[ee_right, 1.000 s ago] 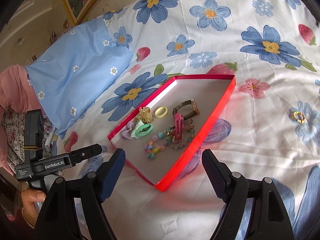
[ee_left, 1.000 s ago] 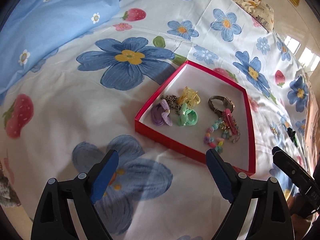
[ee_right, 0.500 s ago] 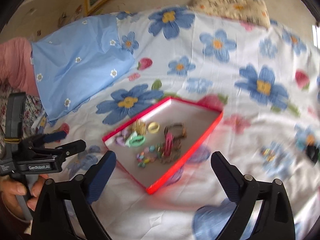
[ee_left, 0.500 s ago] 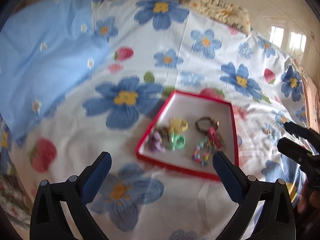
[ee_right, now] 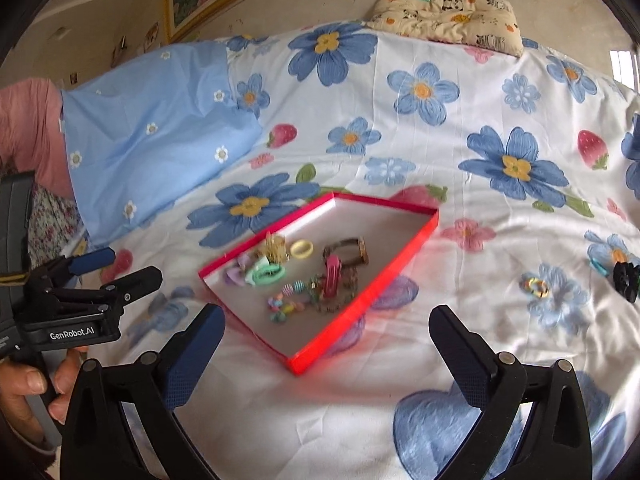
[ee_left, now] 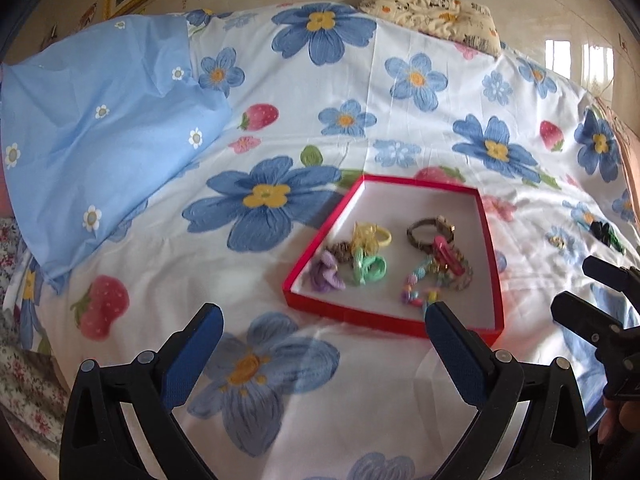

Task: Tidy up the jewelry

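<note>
The red tray [ee_left: 348,314] with white floor lies on the bed [ee_left: 360,92], at 12 o'clock of both grippers. It holds a watch [ee_left: 430,232], pink clip [ee_left: 446,252], bead strand [ee_left: 416,294] and hair ties. Left gripper [ee_left: 320,344] and right gripper [ee_right: 326,346]: fingers spread wide, nothing between them

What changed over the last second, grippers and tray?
Both cameras pulled back and up from the red tray: it looks smaller and more bed shows. The left gripper and right gripper spread wider, nothing between their fingers; nothing was taken hold of or let go. The tray's jewelry, and the small ring and black clip on the bedsheet, stayed put.
</note>
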Action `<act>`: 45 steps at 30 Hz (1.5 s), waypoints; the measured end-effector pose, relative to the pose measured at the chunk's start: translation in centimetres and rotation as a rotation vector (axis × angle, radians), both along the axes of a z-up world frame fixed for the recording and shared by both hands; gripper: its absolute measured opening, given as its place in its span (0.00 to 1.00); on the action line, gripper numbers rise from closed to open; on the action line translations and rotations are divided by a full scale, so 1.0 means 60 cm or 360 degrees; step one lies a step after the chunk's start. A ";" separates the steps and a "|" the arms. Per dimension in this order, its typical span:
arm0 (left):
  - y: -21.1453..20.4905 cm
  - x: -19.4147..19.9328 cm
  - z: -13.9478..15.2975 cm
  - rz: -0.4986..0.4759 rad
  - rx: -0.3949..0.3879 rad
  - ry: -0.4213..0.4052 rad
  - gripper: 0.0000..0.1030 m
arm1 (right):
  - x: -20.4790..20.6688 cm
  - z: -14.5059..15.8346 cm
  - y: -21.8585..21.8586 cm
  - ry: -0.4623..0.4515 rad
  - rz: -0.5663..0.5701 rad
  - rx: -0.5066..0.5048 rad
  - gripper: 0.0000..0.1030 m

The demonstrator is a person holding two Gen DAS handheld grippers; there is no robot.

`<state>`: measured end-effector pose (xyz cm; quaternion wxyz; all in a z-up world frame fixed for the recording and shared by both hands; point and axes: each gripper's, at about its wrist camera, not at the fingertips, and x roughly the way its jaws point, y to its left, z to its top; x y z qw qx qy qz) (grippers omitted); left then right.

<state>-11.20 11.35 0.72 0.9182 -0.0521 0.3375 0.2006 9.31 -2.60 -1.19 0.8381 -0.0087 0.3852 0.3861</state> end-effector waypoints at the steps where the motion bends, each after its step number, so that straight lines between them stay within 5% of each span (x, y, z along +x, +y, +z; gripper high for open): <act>1: 0.001 0.004 0.000 0.0003 0.0002 0.0009 0.99 | -0.002 -0.005 0.000 -0.0001 0.0005 -0.0006 1.00; 45: 0.000 0.008 -0.011 0.0000 0.0029 0.0057 0.99 | -0.028 -0.022 0.015 0.0005 0.0036 -0.0042 1.00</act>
